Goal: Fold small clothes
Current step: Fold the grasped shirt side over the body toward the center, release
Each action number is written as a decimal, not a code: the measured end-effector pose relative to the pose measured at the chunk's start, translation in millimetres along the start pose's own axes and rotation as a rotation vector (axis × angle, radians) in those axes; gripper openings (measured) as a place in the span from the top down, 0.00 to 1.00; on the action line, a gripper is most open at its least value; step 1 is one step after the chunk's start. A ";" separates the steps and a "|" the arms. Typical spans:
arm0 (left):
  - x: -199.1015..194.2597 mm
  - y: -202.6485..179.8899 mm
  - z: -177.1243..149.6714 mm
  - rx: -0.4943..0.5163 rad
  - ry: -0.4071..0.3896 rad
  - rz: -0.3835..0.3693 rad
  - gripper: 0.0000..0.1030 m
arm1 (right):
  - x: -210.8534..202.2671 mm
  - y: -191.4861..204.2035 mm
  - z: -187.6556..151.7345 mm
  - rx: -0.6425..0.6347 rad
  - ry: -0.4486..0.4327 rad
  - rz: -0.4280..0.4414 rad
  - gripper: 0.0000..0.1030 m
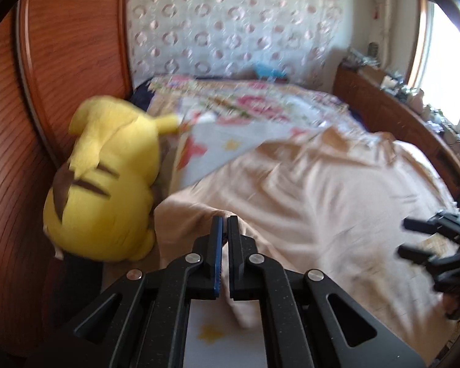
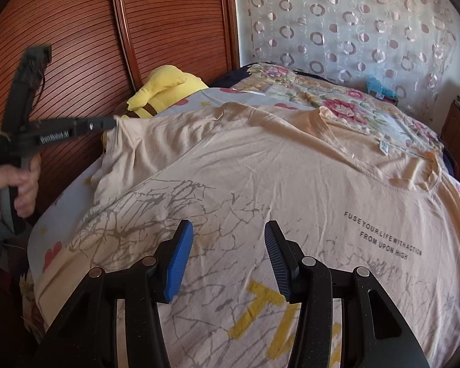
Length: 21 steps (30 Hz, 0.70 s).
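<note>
Now left gripper [image 1: 225,230] fingers clamp the T-shirt [image 2: 260,165] sleeve (beige); right gripper [image 2: 228,257] fingers stand apart.

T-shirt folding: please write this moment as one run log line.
left hand-held gripper: shut on T-shirt sleeve, lifting | right hand-held gripper: open above T-shirt | fold: not done

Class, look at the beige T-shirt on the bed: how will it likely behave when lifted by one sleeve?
The beige T-shirt is probably floppy: it wrinkles and drapes where the left claw pinches its sleeve. It seems thin and light, so most of it would likely trail behind, sliding over the bedsheet.
</note>
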<state>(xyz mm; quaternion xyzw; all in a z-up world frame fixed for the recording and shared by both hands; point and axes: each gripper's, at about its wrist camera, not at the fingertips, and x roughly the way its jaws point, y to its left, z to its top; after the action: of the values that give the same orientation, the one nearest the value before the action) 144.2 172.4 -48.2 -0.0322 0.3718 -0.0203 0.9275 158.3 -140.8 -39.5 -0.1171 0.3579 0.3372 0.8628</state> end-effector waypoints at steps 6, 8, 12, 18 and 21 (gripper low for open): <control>-17.1 -63.5 30.3 0.104 -0.056 -0.089 0.96 | -14.8 -12.4 -2.4 0.034 -0.025 -0.005 0.51; -16.8 -80.1 35.3 0.126 -0.054 -0.113 0.96 | -19.7 -19.6 -0.2 0.047 -0.033 -0.021 0.51; -29.9 -109.9 34.5 0.146 -0.063 -0.181 0.96 | -32.5 -30.5 -6.0 0.077 -0.068 -0.067 0.51; -57.2 -108.3 22.7 0.143 -0.090 -0.216 0.75 | -35.2 -19.2 -12.9 0.059 -0.108 -0.127 0.51; -58.2 -95.9 12.7 0.155 -0.090 -0.169 0.69 | -31.9 -9.5 -10.9 0.051 -0.120 -0.086 0.51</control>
<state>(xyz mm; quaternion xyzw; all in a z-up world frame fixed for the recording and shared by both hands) 109.6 81.0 8.2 0.0076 0.3230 -0.1255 0.9380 142.4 -168.7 -25.5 -0.0900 0.3087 0.2973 0.8990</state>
